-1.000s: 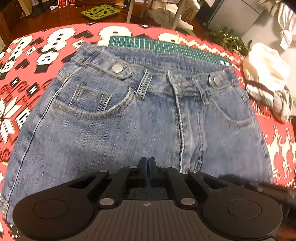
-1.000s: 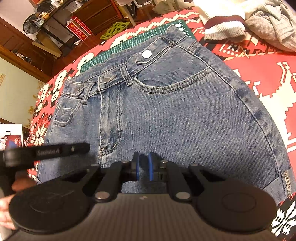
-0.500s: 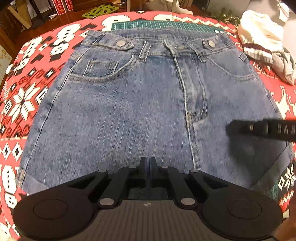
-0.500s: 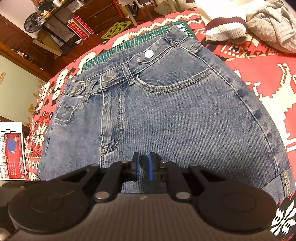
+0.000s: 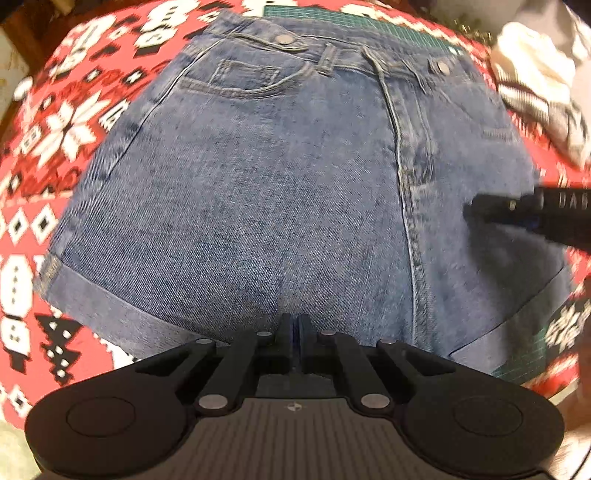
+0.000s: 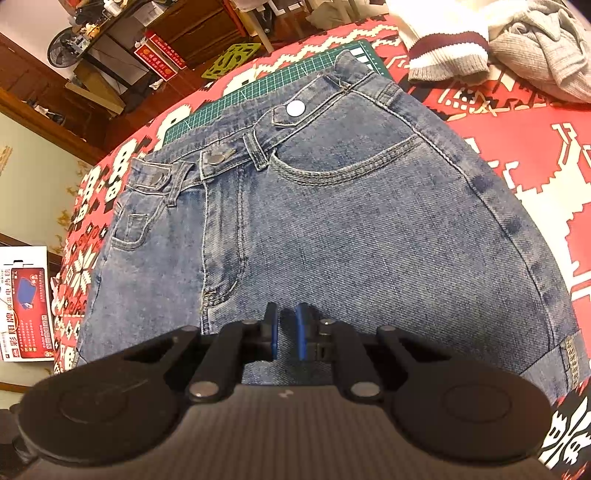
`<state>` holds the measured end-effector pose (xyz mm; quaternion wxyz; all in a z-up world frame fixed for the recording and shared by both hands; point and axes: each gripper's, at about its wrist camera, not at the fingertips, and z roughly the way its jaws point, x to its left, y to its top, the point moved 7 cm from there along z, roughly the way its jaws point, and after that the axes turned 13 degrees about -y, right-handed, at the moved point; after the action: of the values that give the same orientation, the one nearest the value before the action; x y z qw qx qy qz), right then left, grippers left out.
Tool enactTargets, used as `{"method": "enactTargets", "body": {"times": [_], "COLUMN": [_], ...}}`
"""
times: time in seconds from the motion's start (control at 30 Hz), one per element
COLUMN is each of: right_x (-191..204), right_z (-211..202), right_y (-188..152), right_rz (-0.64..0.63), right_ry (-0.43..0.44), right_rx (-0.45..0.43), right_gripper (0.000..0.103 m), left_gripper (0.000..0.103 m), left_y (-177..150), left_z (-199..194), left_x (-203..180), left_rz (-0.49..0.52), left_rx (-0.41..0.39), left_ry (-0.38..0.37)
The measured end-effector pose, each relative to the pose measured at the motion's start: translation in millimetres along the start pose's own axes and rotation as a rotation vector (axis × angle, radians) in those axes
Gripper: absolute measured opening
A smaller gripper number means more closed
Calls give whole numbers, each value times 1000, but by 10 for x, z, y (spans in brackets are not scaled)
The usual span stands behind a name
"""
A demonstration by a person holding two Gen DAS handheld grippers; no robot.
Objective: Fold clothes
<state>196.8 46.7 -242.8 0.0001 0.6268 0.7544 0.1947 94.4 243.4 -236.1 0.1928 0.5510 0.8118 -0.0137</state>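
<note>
Left tool (image 5: 294,334) first: your fingers are pressed together with nothing between them, clenched on air, hovering over the near hem of the denim shorts (image 5: 280,177). Ahead of the tool the shorts lie flat and face up on the counter's red patterned cloth (image 5: 48,155), waistband at the far end, cuffed leg openings to either side of the tool. A green cutting mat (image 5: 369,22) shows beyond the waistband. Off to the tool's right, your other tool reaches in over the shorts' right leg.

Right tool (image 6: 284,332) next: the blue-padded fingers stand a narrow gap apart, released, gripping nothing, poised above the lower middle of the shorts, just right of the fly seam. The right cuff (image 6: 569,354) lies well to the tool's right; a striped knit garment (image 6: 447,55) and a grey one (image 6: 546,44) sit far ahead and right, apart from the shorts.

Judging by this, the shorts are spread out with no fold visible, so you are at the positioning stage. A fold would call for each tool to open, settle on an edge or cuff, and pinch the denim layers together before lifting; which edge, the views do not settle.
</note>
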Motion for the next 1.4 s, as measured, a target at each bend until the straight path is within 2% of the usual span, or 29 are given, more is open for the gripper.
{"method": "enactTargets", "body": {"times": [0.13, 0.3, 0.37, 0.5, 0.57, 0.6, 0.77, 0.9, 1.2, 1.23, 1.27, 1.3, 1.4], "right_x": [0, -1, 1, -7, -11, -12, -2, 7, 21, 22, 20, 19, 15], "right_z": [-7, 2, 2, 16, 27, 32, 56, 46, 24, 20, 16, 14, 14], "right_y": [10, 9, 11, 21, 24, 25, 18, 16, -9, -11, -10, -8, -6], "right_rz": [7, 9, 7, 9, 12, 13, 10, 8, -6, -7, -6, -5, -3], "right_ry": [5, 10, 14, 19, 23, 24, 18, 13, -5, -6, -5, -4, -1], "right_rx": [-1, 1, 0, 3, 7, 8, 13, 10, 6, 6, 5, 5, 5], "right_gripper": [12, 12, 12, 12, 12, 12, 12, 12, 12, 12, 12, 12, 12], "left_gripper": [5, 5, 5, 5, 5, 8, 8, 24, 25, 20, 9, 7, 7], "left_y": [207, 680, 894, 1145, 1177, 1162, 956, 721, 245, 197, 161, 127, 68], "left_z": [-87, -96, -47, 126, 153, 150, 98, 40, -79, -92, -98, -101, -132], "left_x": [34, 27, 35, 117, 143, 151, 220, 290, 460, 480, 488, 502, 536], "left_rz": [-28, -79, -90, -108, -111, -104, -93, -96, -137, -144, -132, -121, -137], "left_rx": [-62, -135, -154, -142, -144, -146, -131, -107, -31, -20, -9, 2, 4], "left_ry": [-36, -54, -36, 30, 28, 30, 38, 43, 55, 57, 84, 109, 102]}}
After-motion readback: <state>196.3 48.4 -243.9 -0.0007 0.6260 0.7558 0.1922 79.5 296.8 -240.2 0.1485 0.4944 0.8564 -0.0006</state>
